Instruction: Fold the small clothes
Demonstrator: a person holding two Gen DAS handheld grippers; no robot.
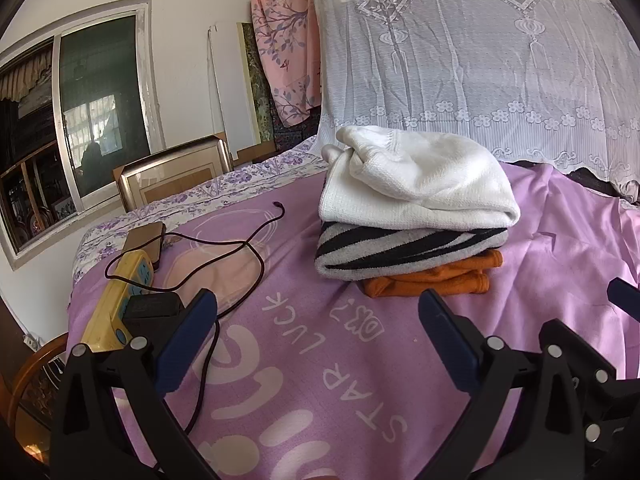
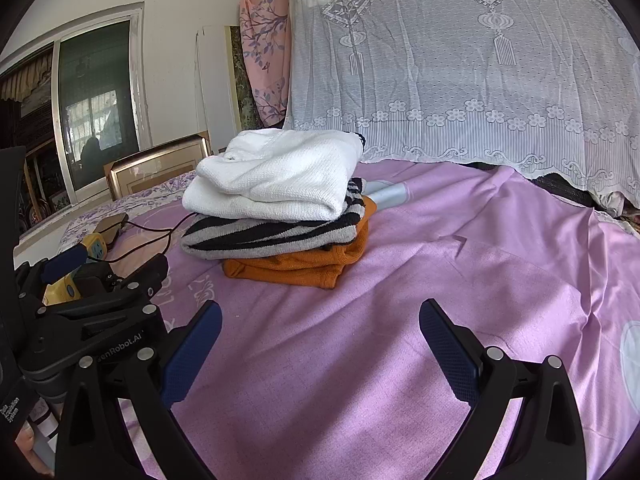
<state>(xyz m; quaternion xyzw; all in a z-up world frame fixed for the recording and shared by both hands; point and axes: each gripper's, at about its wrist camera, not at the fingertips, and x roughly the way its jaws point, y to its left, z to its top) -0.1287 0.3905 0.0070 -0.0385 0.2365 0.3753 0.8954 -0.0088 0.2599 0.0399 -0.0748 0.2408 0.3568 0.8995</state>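
A stack of three folded clothes lies on the pink bedsheet (image 1: 360,380): a white knit (image 1: 420,184) on top, a black-and-grey striped one (image 1: 400,252) in the middle, an orange one (image 1: 432,280) at the bottom. The same stack shows in the right wrist view: white (image 2: 276,180), striped (image 2: 272,236), orange (image 2: 304,268). My left gripper (image 1: 318,312) is open and empty, short of the stack. My right gripper (image 2: 320,320) is open and empty, also short of the stack, to the right of the left gripper (image 2: 100,264).
A yellow power strip (image 1: 120,300) with a black plug, a black cable (image 1: 224,248) and a brown device (image 1: 146,240) lie on the sheet at the left. A lace-covered headboard (image 1: 480,60) stands behind. A framed picture (image 1: 172,172) leans by the window wall.
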